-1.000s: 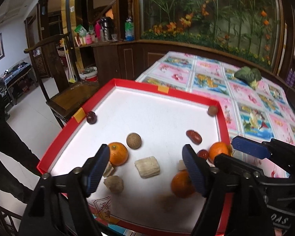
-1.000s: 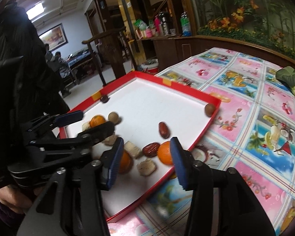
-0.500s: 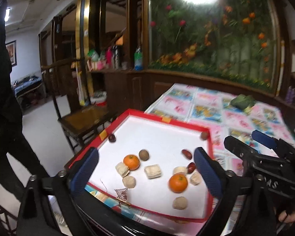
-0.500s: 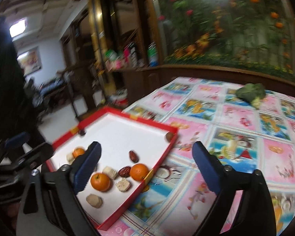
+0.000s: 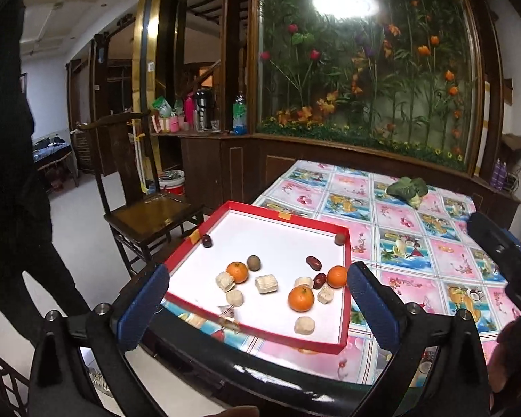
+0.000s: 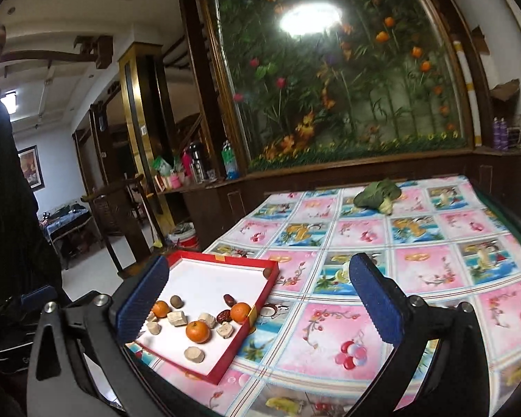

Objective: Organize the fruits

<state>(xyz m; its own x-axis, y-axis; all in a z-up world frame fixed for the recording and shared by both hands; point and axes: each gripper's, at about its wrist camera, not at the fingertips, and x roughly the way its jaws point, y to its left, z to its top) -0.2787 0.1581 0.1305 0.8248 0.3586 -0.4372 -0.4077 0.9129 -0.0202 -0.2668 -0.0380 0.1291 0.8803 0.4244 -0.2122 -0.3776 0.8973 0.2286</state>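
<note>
Tabletop (image 5: 399,229): red tray (image 5: 344,312) lower centre.
Left gripper (image 5: 257,299): fingers open, empty.
Right gripper (image 6: 257,299): likewise.
Advice: approach the tangerine (image 5: 301,299) squarely, squeeze gently.

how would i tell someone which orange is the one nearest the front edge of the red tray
Find the red tray on the flowered tablecloth. Three oranges sit inside; take the front orange, nearest the camera. Unlike the other two, it stands alone, with only pale chunks around it.
</note>
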